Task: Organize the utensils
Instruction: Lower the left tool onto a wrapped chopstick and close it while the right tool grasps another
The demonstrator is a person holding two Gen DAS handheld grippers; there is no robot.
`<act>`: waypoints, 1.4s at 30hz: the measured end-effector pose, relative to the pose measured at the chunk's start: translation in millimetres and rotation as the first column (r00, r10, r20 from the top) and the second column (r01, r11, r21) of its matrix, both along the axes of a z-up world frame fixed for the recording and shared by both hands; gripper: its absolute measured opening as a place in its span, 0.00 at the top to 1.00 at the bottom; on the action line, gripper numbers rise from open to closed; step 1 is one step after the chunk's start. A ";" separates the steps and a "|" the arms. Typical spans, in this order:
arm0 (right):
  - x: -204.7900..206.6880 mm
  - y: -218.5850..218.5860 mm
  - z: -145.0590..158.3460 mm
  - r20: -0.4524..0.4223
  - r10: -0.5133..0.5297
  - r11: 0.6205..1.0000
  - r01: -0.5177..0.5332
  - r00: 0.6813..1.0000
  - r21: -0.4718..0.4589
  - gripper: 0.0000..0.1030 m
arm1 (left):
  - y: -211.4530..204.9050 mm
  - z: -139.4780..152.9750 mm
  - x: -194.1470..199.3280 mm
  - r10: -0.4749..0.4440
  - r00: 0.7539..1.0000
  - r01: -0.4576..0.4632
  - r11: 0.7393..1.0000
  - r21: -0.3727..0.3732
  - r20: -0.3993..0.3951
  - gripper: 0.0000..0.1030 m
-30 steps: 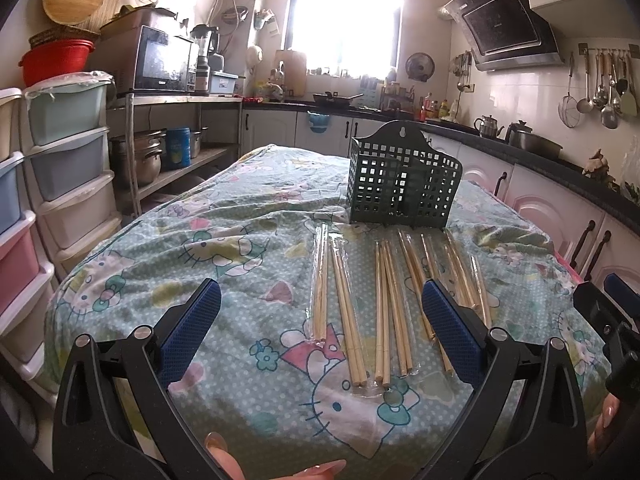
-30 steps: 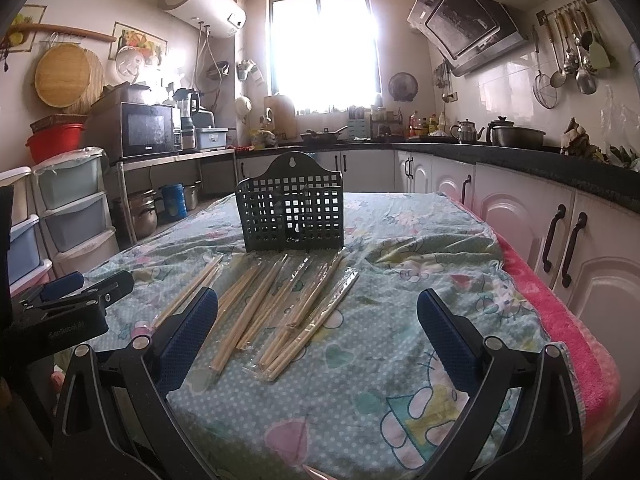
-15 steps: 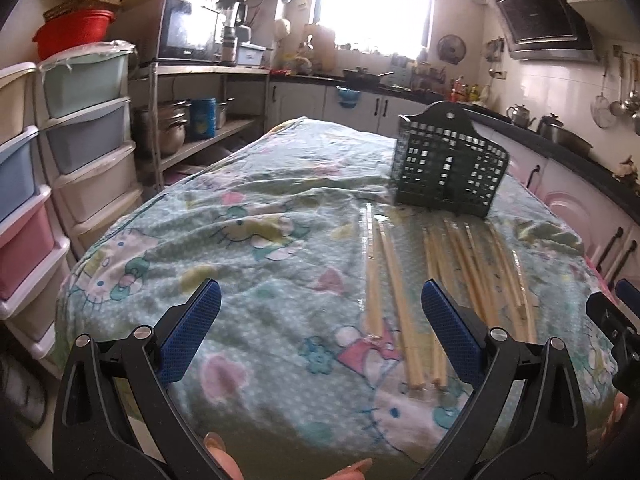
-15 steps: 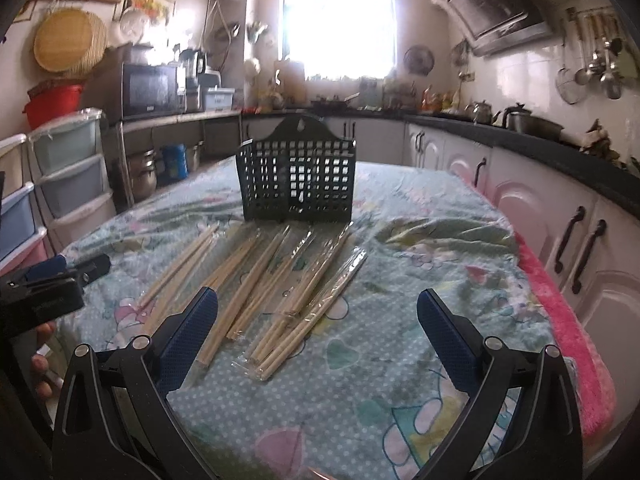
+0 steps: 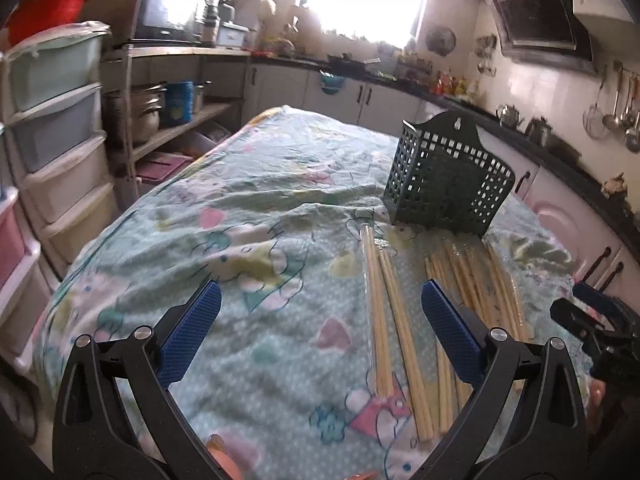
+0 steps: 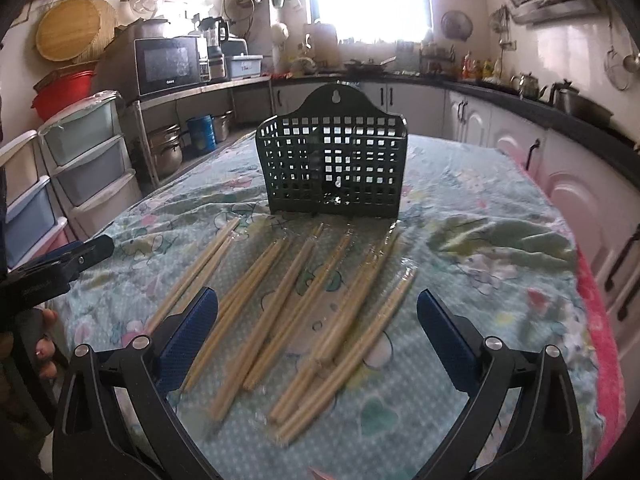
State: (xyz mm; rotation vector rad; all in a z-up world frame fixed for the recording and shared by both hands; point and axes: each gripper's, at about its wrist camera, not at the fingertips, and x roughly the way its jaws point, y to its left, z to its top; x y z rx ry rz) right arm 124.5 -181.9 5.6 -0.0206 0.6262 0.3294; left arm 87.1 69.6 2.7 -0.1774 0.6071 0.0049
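Several pairs of wooden chopsticks in clear sleeves (image 6: 304, 304) lie side by side on the patterned tablecloth, also in the left wrist view (image 5: 396, 320). A dark green lattice utensil holder (image 6: 332, 168) stands upright behind them, seen at the right in the left wrist view (image 5: 448, 188). My left gripper (image 5: 320, 332) is open and empty, above the cloth left of the chopsticks. My right gripper (image 6: 318, 336) is open and empty, above the near ends of the chopsticks.
The table (image 6: 500, 280) carries a Hello Kitty cloth with a pink edge at right. Plastic drawer units (image 5: 52, 160) and a metal shelf with pots (image 5: 160, 112) stand at left. Kitchen counters and cabinets (image 6: 560, 168) run along the right.
The left gripper has swung left, so chopsticks and holder sit further right in its view. The right gripper has moved forward and lower over the chopsticks. Both stay open.
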 end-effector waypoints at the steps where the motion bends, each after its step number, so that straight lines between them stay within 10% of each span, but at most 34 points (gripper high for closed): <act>1: 7.6 -0.5 0.2 -0.012 0.002 1.000 -0.002 1.000 0.006 0.06 | -2.3 -0.1 6.3 -0.015 1.000 0.015 1.000 0.010 -0.010 0.11; 12: 80.8 -24.5 -9.6 -0.092 -0.079 0.997 0.078 0.993 -0.023 0.09 | -27.3 -16.0 83.9 -0.208 0.964 0.204 0.978 -0.037 -0.169 0.39; 21: 139.2 -40.1 -27.6 -0.250 -0.083 0.995 0.093 0.965 0.029 0.61 | -35.6 -28.8 125.3 -0.306 0.916 0.285 0.952 -0.114 -0.258 0.61; 27: 162.0 -39.7 -37.6 -0.300 -0.069 0.994 0.091 0.951 0.061 0.78 | -24.7 -42.3 148.2 -0.314 0.899 0.259 0.944 -0.206 -0.306 0.73; 42: 203.3 -52.2 -55.0 -0.407 -0.070 0.980 0.140 0.911 0.145 0.81 | -22.0 -48.3 189.1 -0.294 0.884 0.212 0.945 -0.247 -0.364 0.76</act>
